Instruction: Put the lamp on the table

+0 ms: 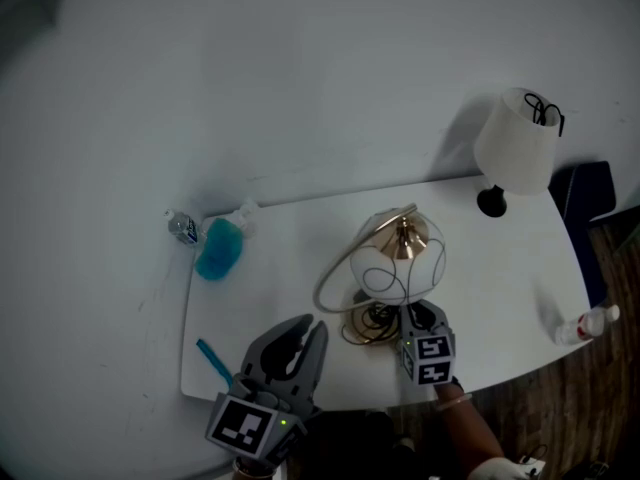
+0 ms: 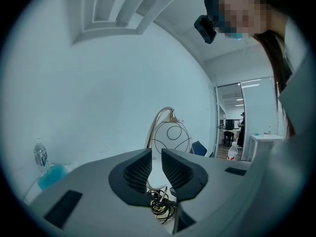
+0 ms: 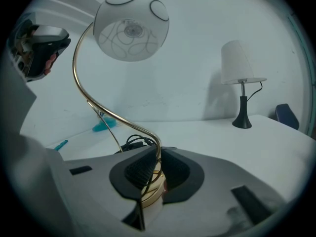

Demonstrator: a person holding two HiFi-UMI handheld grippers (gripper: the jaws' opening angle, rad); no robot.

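Right gripper [image 3: 157,157]: jaws clenched on the gold stem of the lamp [image 1: 396,255], right above its base. The lamp stands upright at the near middle of the counter [image 1: 500,298], globe shade on top. I can't tell if the base is touching the surface. Its black cord [image 1: 368,324] is coiled just left of the base.

Left gripper [image 2: 156,164]: jaws released with a narrow gap and nothing between them, over the near edge to the left of the lamp.

A second lamp with a white shade [image 1: 516,144] sits at the far right corner. A blue bottle [image 1: 220,248] is at the far left.
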